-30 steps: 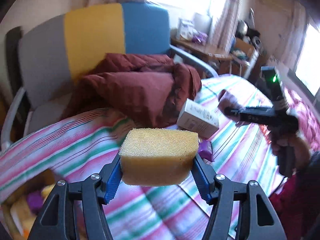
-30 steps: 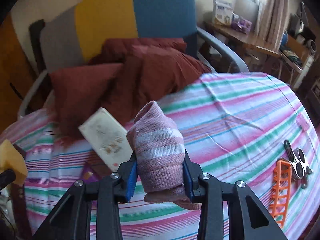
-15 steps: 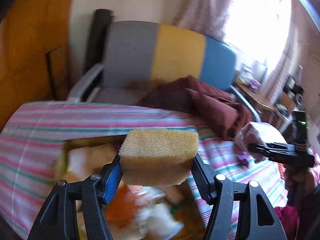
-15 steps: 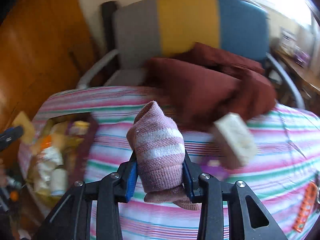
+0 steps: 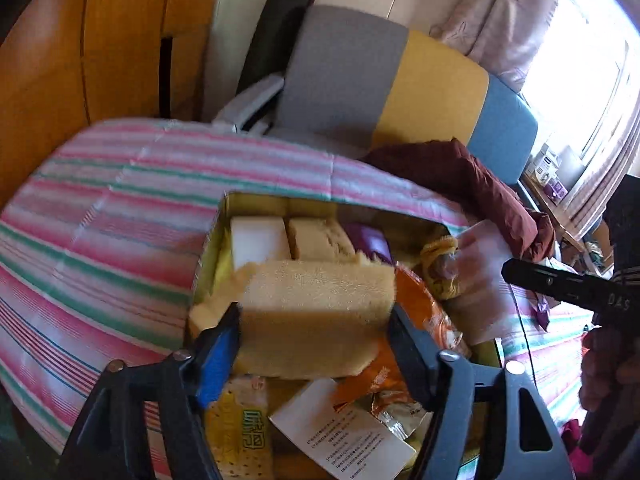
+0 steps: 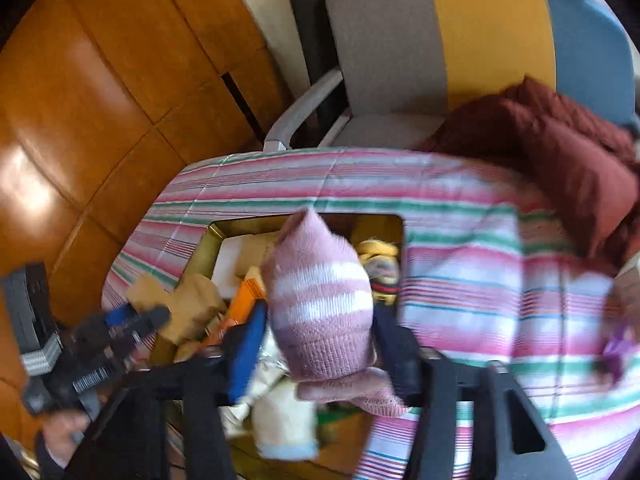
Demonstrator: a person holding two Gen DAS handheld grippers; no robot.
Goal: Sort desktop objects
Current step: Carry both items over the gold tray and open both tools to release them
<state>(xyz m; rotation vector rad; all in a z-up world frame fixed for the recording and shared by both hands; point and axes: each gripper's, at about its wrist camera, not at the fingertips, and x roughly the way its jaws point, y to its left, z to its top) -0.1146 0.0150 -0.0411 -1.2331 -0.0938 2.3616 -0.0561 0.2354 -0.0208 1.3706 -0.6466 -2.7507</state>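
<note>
Left wrist view: my left gripper (image 5: 314,332) and right gripper (image 6: 316,340) release over the box (image 5: 210,240).
Both jaws are opening; the sponge (image 5: 316,312) and the sock (image 6: 320,300) sit between them, directly above the box.

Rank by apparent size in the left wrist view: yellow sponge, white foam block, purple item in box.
1. yellow sponge, though nearness to the camera enlarges it
2. white foam block
3. purple item, partly hidden

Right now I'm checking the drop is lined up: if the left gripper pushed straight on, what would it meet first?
Probably the open box below: the left gripper, jaws opening around the yellow sponge, points at the orange snack packet. Depth is unclear.
</note>
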